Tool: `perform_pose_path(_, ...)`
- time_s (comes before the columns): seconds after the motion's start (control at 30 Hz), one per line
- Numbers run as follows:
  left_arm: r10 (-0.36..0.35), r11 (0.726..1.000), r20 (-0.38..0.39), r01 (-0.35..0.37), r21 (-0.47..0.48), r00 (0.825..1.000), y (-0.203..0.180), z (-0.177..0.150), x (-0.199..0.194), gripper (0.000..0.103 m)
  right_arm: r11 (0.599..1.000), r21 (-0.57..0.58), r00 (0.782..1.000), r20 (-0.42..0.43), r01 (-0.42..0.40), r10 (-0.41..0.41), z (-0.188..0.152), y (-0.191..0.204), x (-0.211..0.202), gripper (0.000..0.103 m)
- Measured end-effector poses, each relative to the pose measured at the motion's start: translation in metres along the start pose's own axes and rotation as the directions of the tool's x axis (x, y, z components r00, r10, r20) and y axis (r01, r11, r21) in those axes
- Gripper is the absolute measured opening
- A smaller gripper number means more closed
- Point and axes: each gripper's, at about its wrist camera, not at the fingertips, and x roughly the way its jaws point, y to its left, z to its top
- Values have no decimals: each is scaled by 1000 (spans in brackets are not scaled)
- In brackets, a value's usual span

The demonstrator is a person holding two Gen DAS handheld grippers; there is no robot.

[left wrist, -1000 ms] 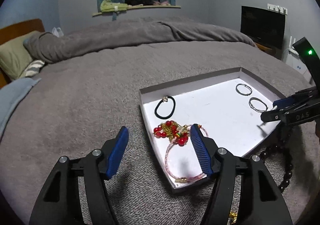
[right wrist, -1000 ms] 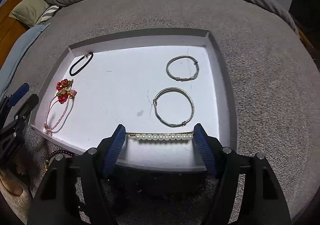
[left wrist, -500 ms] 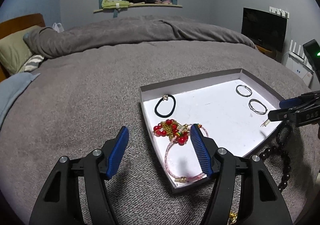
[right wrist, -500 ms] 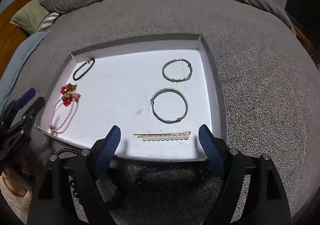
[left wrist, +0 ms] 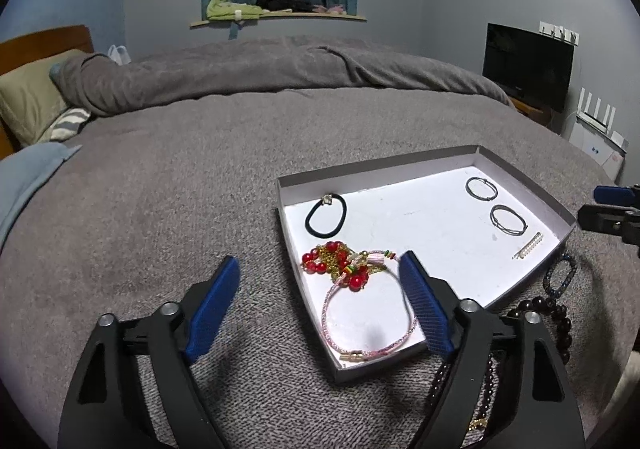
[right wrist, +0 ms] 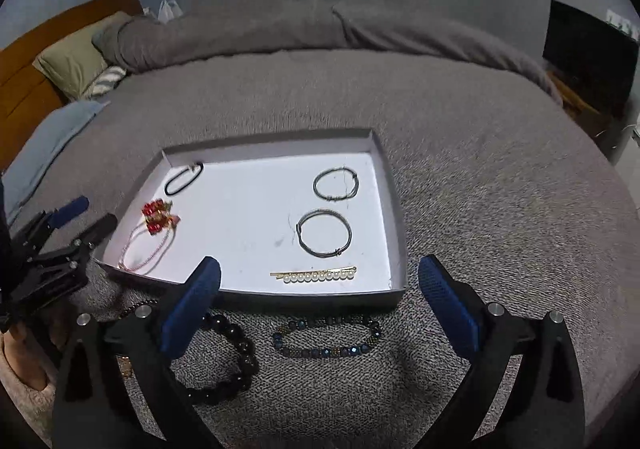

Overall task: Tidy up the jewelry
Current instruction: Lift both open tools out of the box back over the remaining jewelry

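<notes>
A shallow white tray (right wrist: pixel 396 209) lies on the grey bed. In it are a pearl hair clip (right wrist: pixel 314 275), two thin metal bangles (right wrist: pixel 324 233) (right wrist: pixel 335 183), a black hair tie (right wrist: pixel 184 179), a red bead piece (right wrist: pixel 158 215) and a pink cord bracelet (right wrist: pixel 146 249). On the blanket in front of the tray lie a blue bead bracelet (right wrist: pixel 326 337) and a dark bead bracelet (right wrist: pixel 228 361). My right gripper (right wrist: pixel 318 313) is open and empty above them. My left gripper (left wrist: pixel 320 305) is open and empty over the tray's (left wrist: pixel 376 367) near corner.
The grey blanket (left wrist: pixel 180 189) covers the bed around the tray. Pillows (left wrist: pixel 28 101) and a wooden headboard (right wrist: pixel 20 89) are at the far left. A dark screen (left wrist: pixel 526 65) stands at the right wall. More dark beads (left wrist: pixel 556 317) lie right of the tray.
My right gripper let go of the pearl hair clip in the tray, opened wide and drew back and up. The left gripper stayed open and hardly moved.
</notes>
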Motion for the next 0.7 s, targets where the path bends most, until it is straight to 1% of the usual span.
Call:
perform_pose_path(0.1,6,1000,18,-6,-3,1000,-1,0,-6,89,1000,6,999,53,14,-14,-6,-1,-11,98)
perform_pose_path(0.2,6,1000,17,-6,-23,1000,-1,-1,-11,91,999,0,993,104,45,-45,-14,2,-20,98)
perform_pose_path(0.3,13,999,22,-12,-38,1000,-2,-5,-18,92,995,-12,980,171,103,-99,-23,5,-26,98)
perform_pose_path(0.37,23,999,26,-22,-40,999,-4,-7,-22,92,992,-8,973,196,128,-124,-28,5,-27,98)
perform_pose_path(0.53,41,997,32,-39,-60,999,-4,-17,-33,93,992,10,970,212,123,-122,-40,2,-27,98)
perform_pose_path(0.7,52,996,33,-49,-75,998,-4,-32,-46,93,993,19,973,201,112,-114,-48,0,-24,98)
